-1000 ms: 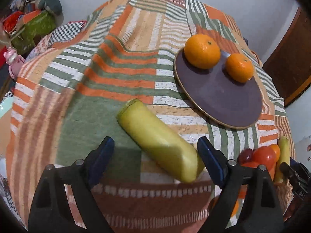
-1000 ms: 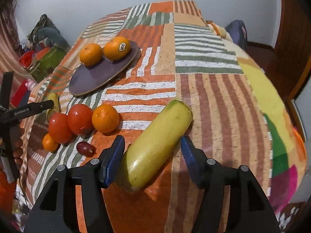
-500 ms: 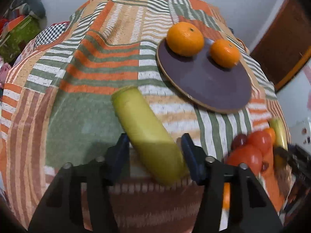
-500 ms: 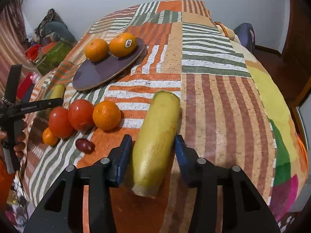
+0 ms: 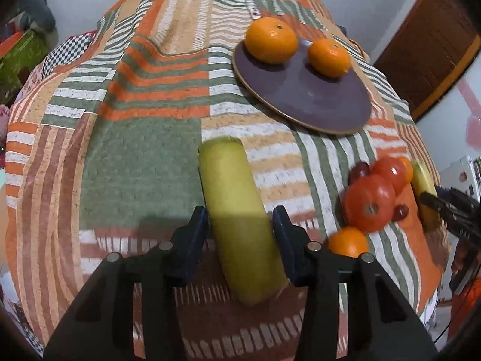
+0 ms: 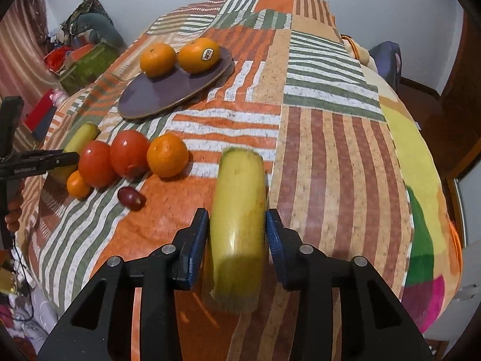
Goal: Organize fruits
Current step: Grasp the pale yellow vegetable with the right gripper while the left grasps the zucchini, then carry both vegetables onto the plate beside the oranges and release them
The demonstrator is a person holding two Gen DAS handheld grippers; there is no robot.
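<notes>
My left gripper (image 5: 240, 225) is shut on a long yellow-green squash (image 5: 231, 198), lifted off the striped cloth. My right gripper (image 6: 237, 228) is shut on a second yellow-green squash (image 6: 239, 210), also raised. A dark purple plate (image 5: 312, 96) carries two oranges (image 5: 270, 43); it also shows in the right wrist view (image 6: 168, 93). Between the grippers lies a cluster of two tomatoes (image 6: 114, 156), an orange (image 6: 166, 155), a small orange (image 6: 77, 184) and a dark red grape (image 6: 130, 198).
The patchwork cloth (image 6: 330, 138) covers a round table. The left gripper's fingers (image 6: 36, 162) reach in at the right wrist view's left edge. Boxes and clutter (image 6: 87, 57) lie beyond the far left edge. A wooden door (image 5: 427, 45) stands at the right.
Both grippers closed around their squashes, which were lying between open fingers a second ago. Each squash has turned to point straight ahead and lifted.
</notes>
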